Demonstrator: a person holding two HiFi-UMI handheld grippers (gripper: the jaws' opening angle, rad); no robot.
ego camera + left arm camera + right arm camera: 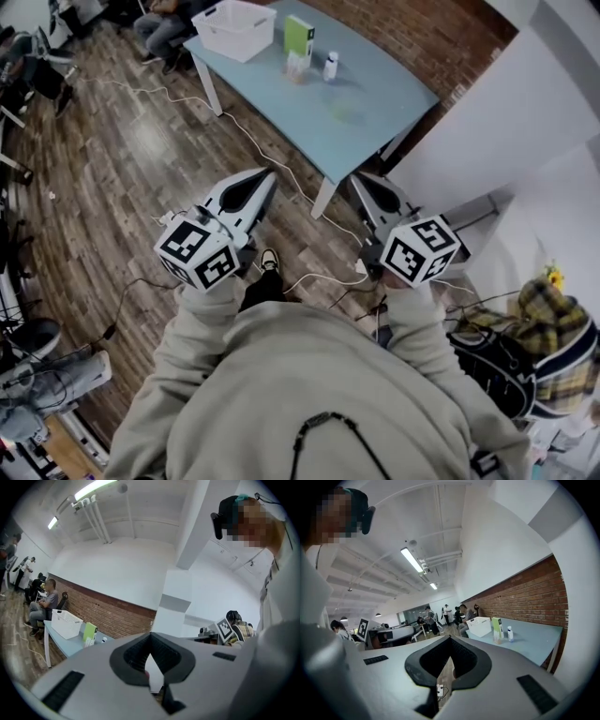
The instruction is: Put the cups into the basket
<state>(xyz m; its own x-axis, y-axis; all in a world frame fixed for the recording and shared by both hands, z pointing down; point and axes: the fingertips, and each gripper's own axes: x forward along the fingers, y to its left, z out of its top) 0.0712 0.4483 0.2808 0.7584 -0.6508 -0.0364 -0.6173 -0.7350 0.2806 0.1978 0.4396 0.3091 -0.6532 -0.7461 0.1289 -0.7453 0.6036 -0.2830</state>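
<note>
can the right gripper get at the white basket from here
Probably not yet: the right gripper, jaws shut, is short of the near end of the table, and the white basket sits at its far end. Nothing obvious stands between.

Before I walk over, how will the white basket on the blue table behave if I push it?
The white basket looks like thin latticed plastic and seems empty, so probably light with flexing walls. It is wide and low, so should slide on the smooth table rather than tip. It sits near a corner, so a push could send it off.
</note>
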